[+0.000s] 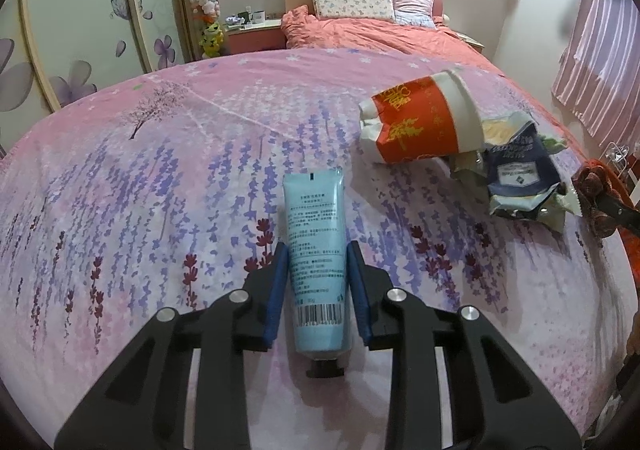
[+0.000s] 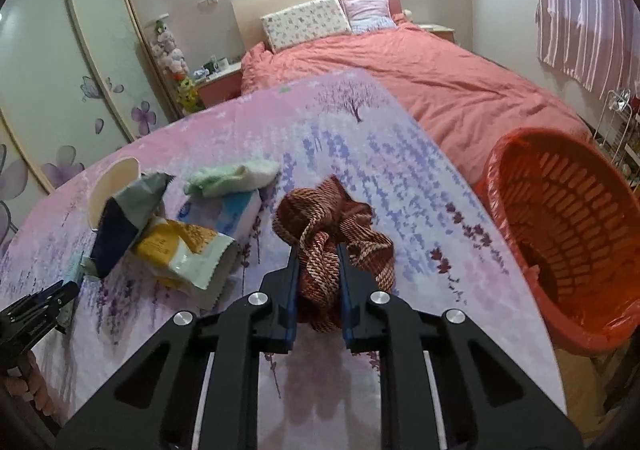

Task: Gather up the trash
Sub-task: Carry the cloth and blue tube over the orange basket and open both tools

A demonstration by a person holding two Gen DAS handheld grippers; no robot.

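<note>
A light blue tube (image 1: 316,218) lies on the lavender-print bedspread (image 1: 160,210), cap toward me. My left gripper (image 1: 316,246) straddles it, and both blue pads touch its sides. A crushed red and white paper cup (image 1: 424,118) and crumpled snack bags (image 1: 520,178) lie to the right. My right gripper (image 2: 318,246) is shut on a red-brown knitted cloth (image 2: 320,210) bunched on the bedspread. In the right wrist view the cup (image 2: 114,182), a dark blue bag (image 2: 120,226) and a yellow bag (image 2: 188,254) sit to the left.
A red plastic basket (image 2: 560,234) with a red liner stands at the bed's right edge. A blue tissue pack (image 2: 228,214) and a green cloth (image 2: 232,176) lie behind the bags. A salmon quilt (image 2: 400,70) and pillows fill the bed's far end. A wardrobe stands on the left.
</note>
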